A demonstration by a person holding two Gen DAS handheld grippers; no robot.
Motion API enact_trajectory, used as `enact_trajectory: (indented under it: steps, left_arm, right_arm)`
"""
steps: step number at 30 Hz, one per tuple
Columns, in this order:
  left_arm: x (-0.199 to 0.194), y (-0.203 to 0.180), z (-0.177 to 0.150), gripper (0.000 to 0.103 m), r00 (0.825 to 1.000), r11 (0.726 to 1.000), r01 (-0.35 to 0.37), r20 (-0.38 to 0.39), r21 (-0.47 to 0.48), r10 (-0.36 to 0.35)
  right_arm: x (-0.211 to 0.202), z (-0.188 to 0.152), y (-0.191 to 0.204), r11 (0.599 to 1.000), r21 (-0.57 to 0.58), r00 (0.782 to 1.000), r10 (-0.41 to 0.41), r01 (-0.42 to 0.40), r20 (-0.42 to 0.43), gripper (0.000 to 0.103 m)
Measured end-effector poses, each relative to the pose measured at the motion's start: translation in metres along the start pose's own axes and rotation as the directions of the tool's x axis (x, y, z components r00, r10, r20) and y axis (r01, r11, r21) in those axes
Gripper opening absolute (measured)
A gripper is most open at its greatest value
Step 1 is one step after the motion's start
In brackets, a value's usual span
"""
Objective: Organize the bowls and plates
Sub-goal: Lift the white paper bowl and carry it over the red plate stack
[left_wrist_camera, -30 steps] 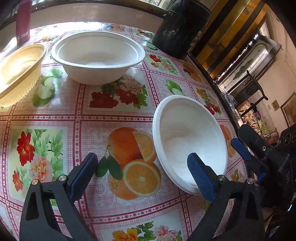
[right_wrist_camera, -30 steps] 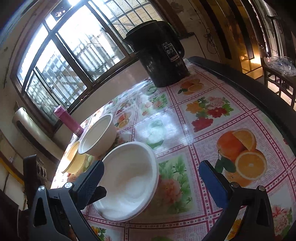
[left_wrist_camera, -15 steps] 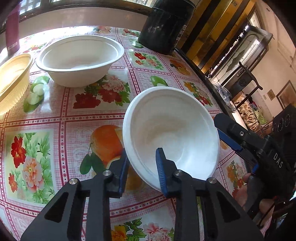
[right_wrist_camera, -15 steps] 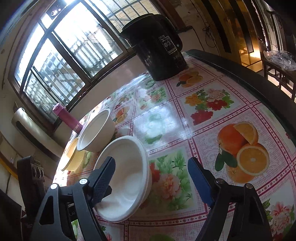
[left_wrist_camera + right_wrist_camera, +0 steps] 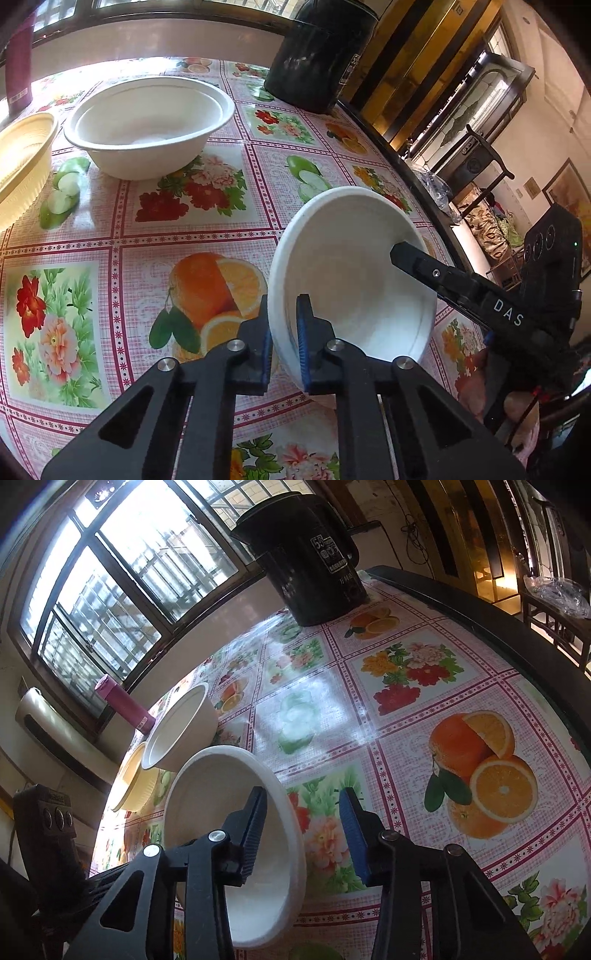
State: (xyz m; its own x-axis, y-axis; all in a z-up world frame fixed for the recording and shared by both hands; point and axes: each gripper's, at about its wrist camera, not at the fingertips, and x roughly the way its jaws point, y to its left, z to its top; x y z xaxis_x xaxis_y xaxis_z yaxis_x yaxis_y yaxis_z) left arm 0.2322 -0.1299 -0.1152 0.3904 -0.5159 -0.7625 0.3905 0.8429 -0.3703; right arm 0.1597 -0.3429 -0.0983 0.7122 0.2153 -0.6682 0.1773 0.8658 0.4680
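A white bowl stands tilted on the flowered tablecloth. My left gripper is shut on its near rim, one pad outside and one inside. My right gripper straddles the opposite rim and its jaws are closing. Its black finger is inside the bowl, while the blue pad stands apart from the outer wall. That finger also shows in the left wrist view. A second white bowl sits further back, next to a yellow ribbed bowl.
A black kettle stands at the far end of the table, near the window. A maroon bottle stands behind the bowls. The table's dark edge runs along the right side.
The left jaws have shut onto the bowl's rim and the bowl has tipped up on its side. The right jaws have narrowed around its other rim.
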Motion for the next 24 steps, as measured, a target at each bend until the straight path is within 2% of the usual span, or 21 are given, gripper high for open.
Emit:
enact_trajectory:
  steps: [3, 5, 7, 14, 20, 24]
  left_arm:
    - [0.001, 0.000, 0.001, 0.009, 1.000, 1.000, 0.007, 0.000, -0.003, -0.007]
    - [0.000, 0.000, 0.001, 0.009, 1.000, 1.000, 0.006, 0.004, 0.001, -0.006]
    - [0.000, -0.001, 0.000, 0.009, 1.000, 1.000, -0.010, 0.006, 0.008, 0.010]
    - [0.000, -0.007, -0.001, 0.009, 0.998, 0.997, -0.064, 0.016, 0.029, 0.064]
    - [-0.008, -0.013, -0.017, 0.010, 0.991, 0.990, -0.130, 0.019, 0.054, 0.130]
    - [-0.023, -0.011, -0.035, 0.010, 0.987, 0.985, -0.162, 0.013, 0.053, 0.162]
  right_arm:
    - [0.000, 0.000, 0.002, 1.000, -0.012, 1.000, 0.003, -0.003, -0.001, 0.033]
    - [0.000, -0.002, 0.006, 0.999, -0.033, 1.000, -0.006, 0.006, -0.001, 0.022]
    - [0.001, -0.004, 0.012, 0.998, -0.061, 1.000, -0.029, 0.029, 0.003, 0.017]
    - [0.000, -0.009, 0.018, 0.994, -0.080, 0.997, -0.073, 0.074, 0.017, 0.017]
    - [-0.007, -0.017, 0.017, 0.998, -0.040, 0.999, -0.051, 0.050, -0.010, 0.016]
    - [-0.017, -0.036, 0.024, 0.999, -0.026, 0.999, -0.034, 0.033, -0.020, 0.016]
